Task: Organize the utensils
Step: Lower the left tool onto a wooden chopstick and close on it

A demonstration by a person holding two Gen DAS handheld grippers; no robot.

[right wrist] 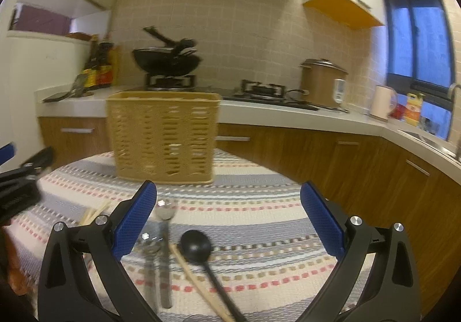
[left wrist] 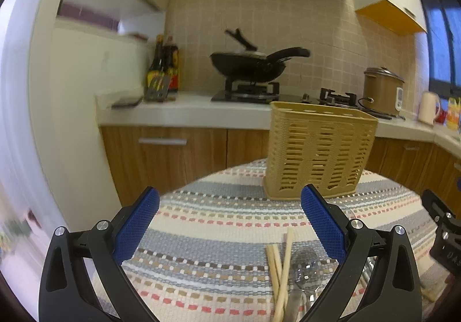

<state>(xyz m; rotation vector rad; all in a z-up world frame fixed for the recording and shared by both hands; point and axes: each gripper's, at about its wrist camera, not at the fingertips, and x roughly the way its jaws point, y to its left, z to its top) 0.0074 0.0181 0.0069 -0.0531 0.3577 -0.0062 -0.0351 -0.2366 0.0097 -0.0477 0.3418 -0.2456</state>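
Note:
A tan slotted utensil basket [left wrist: 318,150] stands upright on the striped tablecloth [left wrist: 219,224]; it also shows in the right wrist view [right wrist: 162,139]. My left gripper [left wrist: 230,224] is open and empty above the cloth, with wooden chopsticks [left wrist: 281,270] and a metal spoon [left wrist: 304,268] lying between its fingers near the right one. My right gripper [right wrist: 229,224] is open and empty above a black ladle [right wrist: 198,250], metal spoons [right wrist: 164,238] and a chopstick [right wrist: 196,278]. More chopsticks [right wrist: 93,214] lie to its left.
The table's far edge lies just behind the basket. Beyond it is a kitchen counter [right wrist: 288,113] with a black wok [left wrist: 247,62] on the stove, sauce bottles [left wrist: 164,65], a brown rice cooker [right wrist: 322,83] and a kettle [right wrist: 381,103]. The other gripper shows at the left edge of the right view [right wrist: 20,181].

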